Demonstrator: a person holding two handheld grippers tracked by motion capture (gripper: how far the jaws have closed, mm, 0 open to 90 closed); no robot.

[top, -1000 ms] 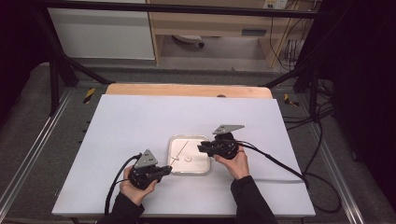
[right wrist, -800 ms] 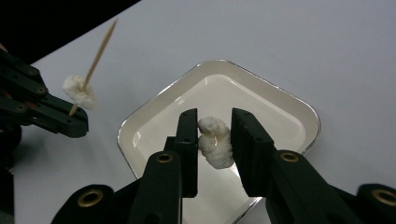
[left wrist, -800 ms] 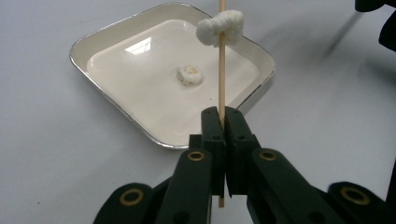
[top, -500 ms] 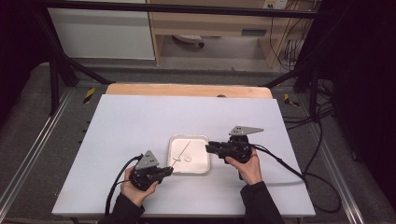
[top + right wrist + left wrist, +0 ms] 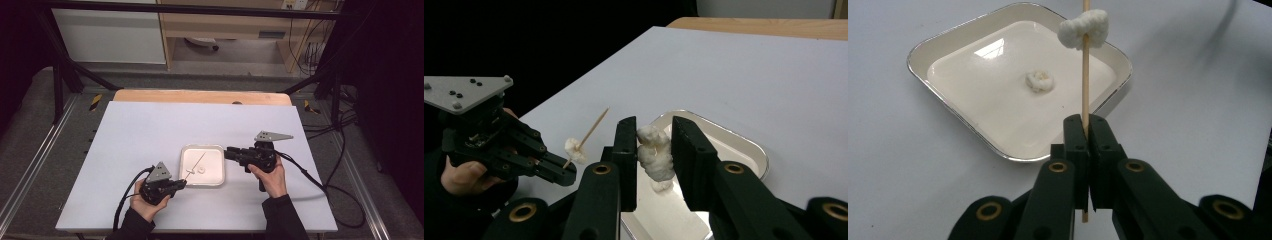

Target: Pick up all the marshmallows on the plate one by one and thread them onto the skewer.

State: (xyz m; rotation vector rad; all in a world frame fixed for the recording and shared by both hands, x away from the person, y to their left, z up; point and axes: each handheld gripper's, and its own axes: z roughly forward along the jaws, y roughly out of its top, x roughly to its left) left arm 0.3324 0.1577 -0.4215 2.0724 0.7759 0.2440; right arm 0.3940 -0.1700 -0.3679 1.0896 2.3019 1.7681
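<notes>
- The work in hand seems to be threading white soft pieces onto a thin wooden skewer (image 5: 1086,75), and I judge that it is at the step of bringing the second piece to the point.
- The left gripper (image 5: 1086,131) is pinching the skewer near its lower end, with its jaws pressed together on it; the stick is rising straight out from between the jaws, and a short end is sticking out below them.
- One white piece on the skewer (image 5: 1083,29) is already sitting well above the jaws, over the far rim of the tray (image 5: 948,36).
- The right gripper (image 5: 653,150) is holding a larger white piece (image 5: 655,155) between its jaws, which are only partly closed around it; the piece is hanging a little below the pads.
- In the right gripper view the left gripper is appearing off to the left of the jaws, with the skewer tip pointing up and toward them.
- The next move is asking, I think, for lining the held piece with the sharp tip and pushing it on without bending the stick.
- A small white piece (image 5: 1040,81) is lying in the tray, beyond the left jaws.
- In the high view the skewer (image 5: 195,164) is looking like a faint line, and the tip is cut off in the left gripper view.
- What the material is I cannot tell.
</notes>
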